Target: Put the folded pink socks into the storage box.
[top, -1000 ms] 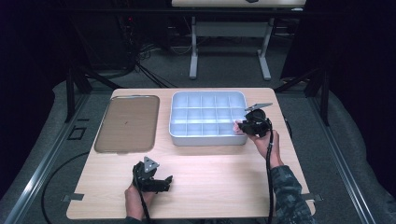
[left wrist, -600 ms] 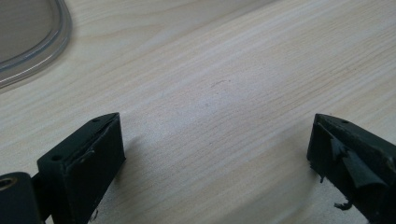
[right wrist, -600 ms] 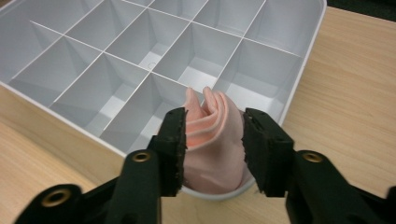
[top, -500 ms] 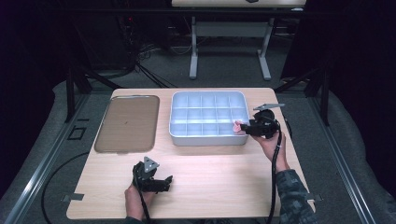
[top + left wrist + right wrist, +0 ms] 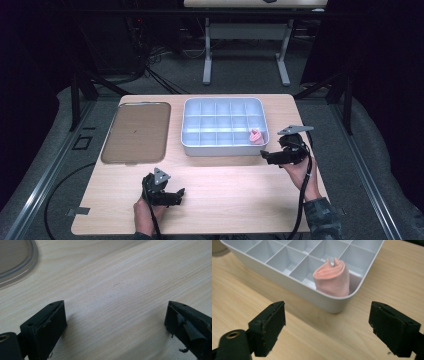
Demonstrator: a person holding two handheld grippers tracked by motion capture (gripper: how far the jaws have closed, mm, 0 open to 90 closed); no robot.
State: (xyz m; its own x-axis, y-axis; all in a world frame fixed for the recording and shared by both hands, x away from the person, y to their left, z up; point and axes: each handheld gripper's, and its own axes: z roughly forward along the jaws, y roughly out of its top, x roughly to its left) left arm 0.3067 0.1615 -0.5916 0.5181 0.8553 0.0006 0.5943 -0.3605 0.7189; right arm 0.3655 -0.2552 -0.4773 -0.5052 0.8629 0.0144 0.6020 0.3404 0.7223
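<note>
A white compartment tray (image 5: pixel 225 150) stands at the middle of the table. A rolled pink cloth (image 5: pixel 255 136) sits upright in its near right corner compartment. My right gripper (image 5: pixel 266 155) hovers just off that corner, pointing left. Its jaws have just been opening and now stand open with nothing between them. In the right gripper view the pink cloth (image 5: pixel 333 277) rests inside the tray (image 5: pixel 287 287), beyond the open right gripper (image 5: pixel 327 325). My left gripper (image 5: pixel 176 196) lies low on the table near the front edge. The left gripper (image 5: pixel 115 325) is open over bare wood.
A flat brownish tray (image 5: pixel 136 131) with a clear rim (image 5: pixel 22 265) lies at the left of the wooden table (image 5: pixel 240 195). Black cables trail from both grippers. Dark floor, table legs and cables lie beyond the far edge.
The right gripper has drawn back from the tray's near right corner, to the right and toward the person. Its jaws opened and the pink cloth stayed in the corner compartment. The left gripper kept still.
</note>
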